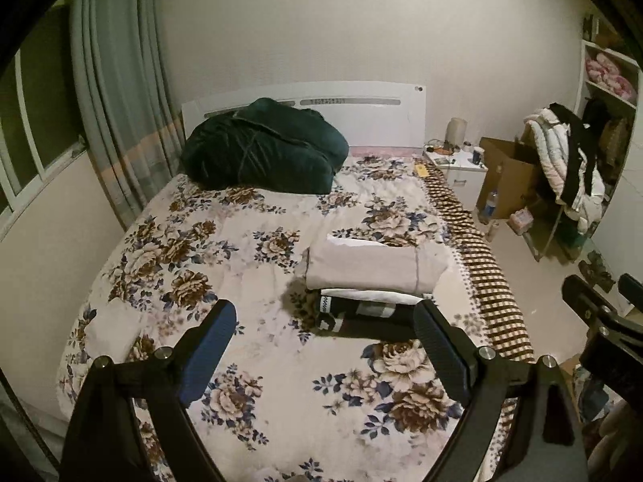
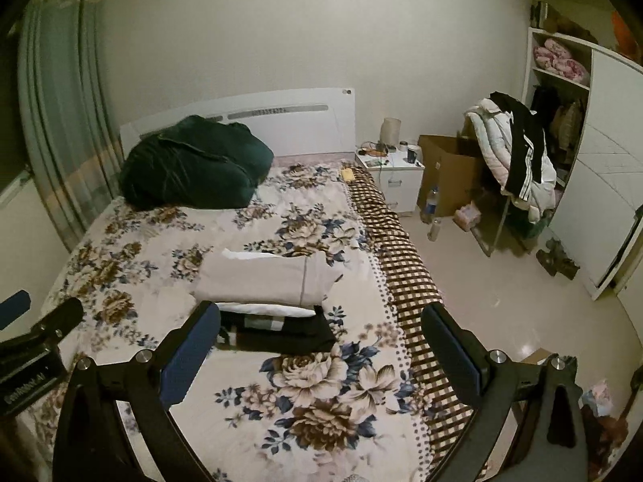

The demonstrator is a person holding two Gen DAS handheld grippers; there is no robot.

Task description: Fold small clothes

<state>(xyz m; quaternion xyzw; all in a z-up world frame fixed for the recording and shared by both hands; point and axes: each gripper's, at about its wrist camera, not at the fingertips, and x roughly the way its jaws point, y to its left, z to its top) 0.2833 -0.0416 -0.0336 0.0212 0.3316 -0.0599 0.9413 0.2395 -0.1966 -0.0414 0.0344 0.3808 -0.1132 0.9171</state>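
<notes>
A stack of folded clothes lies on the floral bedspread [image 1: 249,281]. On top is a beige folded garment [image 1: 369,267], under it a white one [image 1: 361,294], then a black one with white markings [image 1: 361,317]. The same stack shows in the right wrist view, with the beige piece [image 2: 261,279] above the black piece [image 2: 281,331]. My left gripper [image 1: 325,345] is open and empty, held above the bed just in front of the stack. My right gripper [image 2: 321,345] is open and empty, to the right of the left one, its left finger near the stack.
A dark green duvet bundle [image 1: 261,148] lies at the headboard. A small folded white cloth [image 1: 110,327] lies at the bed's left edge. A brown checked blanket [image 2: 402,273] hangs over the right edge. Nightstand [image 2: 392,170], cardboard box [image 2: 450,168], bottles on the floor and a clothes-laden chair [image 2: 514,164] stand to the right.
</notes>
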